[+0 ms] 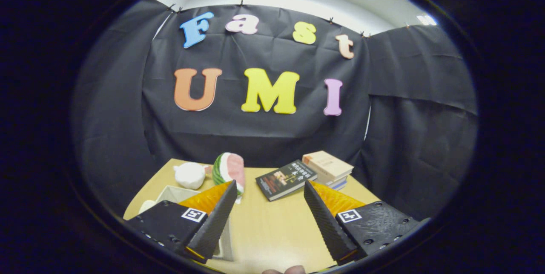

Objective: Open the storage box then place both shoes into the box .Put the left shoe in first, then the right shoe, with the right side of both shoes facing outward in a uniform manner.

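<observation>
From where I'm driving, the gripper (269, 193) has its jaws spread wide, holding nothing — just bare tan wooden tabletop (272, 227) between the fingers. The white open-topped storage box (172, 193) sits lower left, partly behind the left finger. Past it are a white plush lump (190, 175) and a watermelon-slice toy (230, 169) — centre-right, a dark paperback (286, 179) touching a stack of tan books (328, 168).

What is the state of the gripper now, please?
Gripper: open, fingers spread wide, holding nothing, with only bare table between them.
</observation>
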